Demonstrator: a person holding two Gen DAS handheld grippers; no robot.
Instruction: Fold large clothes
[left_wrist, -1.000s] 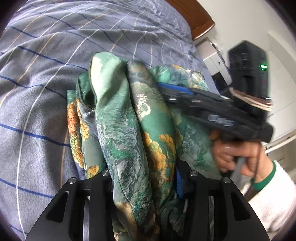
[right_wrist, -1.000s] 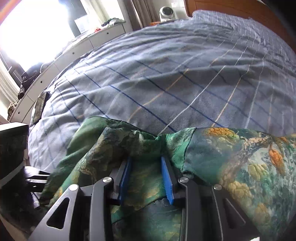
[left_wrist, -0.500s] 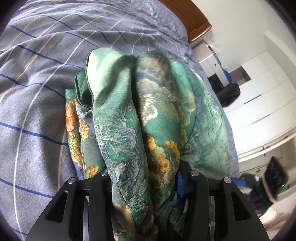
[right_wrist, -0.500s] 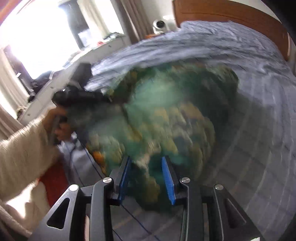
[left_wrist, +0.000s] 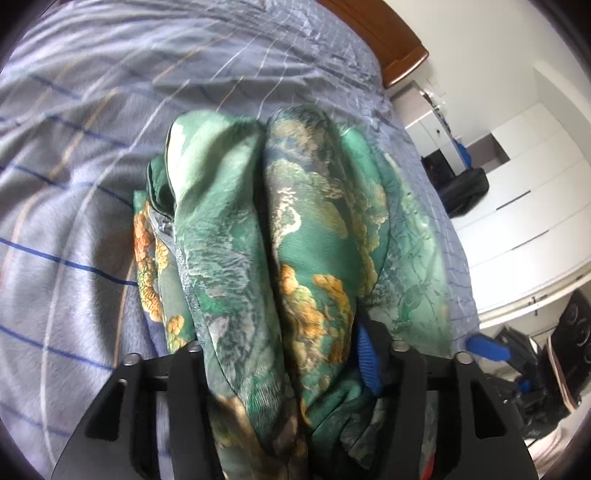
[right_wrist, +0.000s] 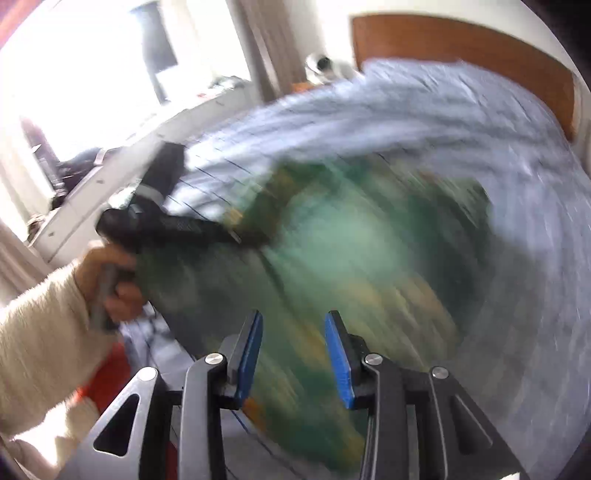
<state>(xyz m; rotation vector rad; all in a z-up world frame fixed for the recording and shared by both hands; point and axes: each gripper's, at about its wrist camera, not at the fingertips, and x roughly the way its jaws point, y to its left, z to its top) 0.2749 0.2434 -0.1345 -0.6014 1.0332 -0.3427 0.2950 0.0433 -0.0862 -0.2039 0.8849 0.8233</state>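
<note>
A green garment with orange and cream print lies bunched on the grey-blue checked bed. My left gripper is shut on a thick fold of it, and cloth hides the left pad. In the right wrist view the garment is a motion-blurred green mass on the bed. My right gripper is open and empty, pulled back above the garment's near edge. The left gripper's body and the hand holding it show at the left of that view.
A wooden headboard stands at the far end of the bed. White wardrobes and a black bag are right of the bed. A bright window and white counter are at the left.
My right gripper let go of the garment and drew back from it, swinging fast. My left gripper kept its hold on the bunched fold and shifted slightly.
</note>
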